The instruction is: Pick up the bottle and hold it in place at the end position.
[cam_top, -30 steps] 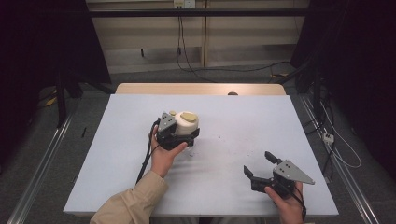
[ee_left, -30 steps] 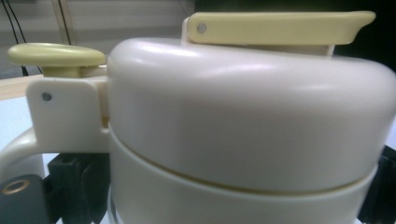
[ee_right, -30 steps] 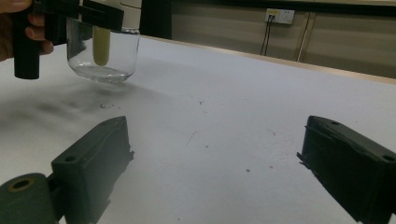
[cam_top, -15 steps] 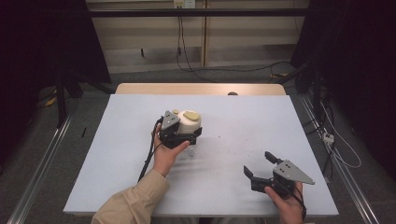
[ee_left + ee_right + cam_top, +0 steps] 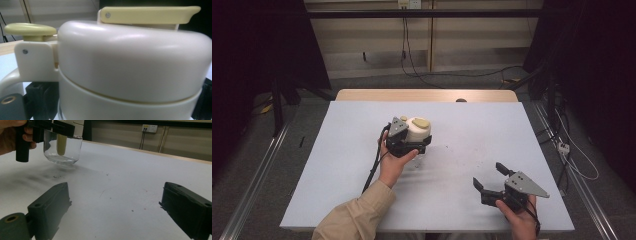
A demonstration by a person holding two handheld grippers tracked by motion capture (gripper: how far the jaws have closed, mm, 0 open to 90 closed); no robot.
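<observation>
- My left gripper [image 5: 412,146] is clamped around the jug [image 5: 417,131], a cream-topped jug with a clear glass body, near the middle of the white table [image 5: 337,165], slightly to the left.
- In the right gripper view the jug's glass base [image 5: 63,147] hangs a little above the tabletop, with a shadow under it, so I am holding it lifted off the surface.
- In the left gripper view the jug's cream lid [image 5: 130,60] sits right in front of the camera, with a pale yellow lever [image 5: 147,15] lying flat across its top and a round yellow button [image 5: 30,29] over the handle hinge at the left.
- My jaws press on either side of the jug just below the lid; their black edges peek out at both lower corners.
- My left hand [image 5: 394,162] wraps the gripper's grip from the near side, in a tan sleeve [image 5: 354,217].
- My right gripper [image 5: 492,180] rests at the near right of the table, well apart from the jug, its jaws spread wide with nothing between them.
- Small dark specks dot the table between the two grippers.
</observation>
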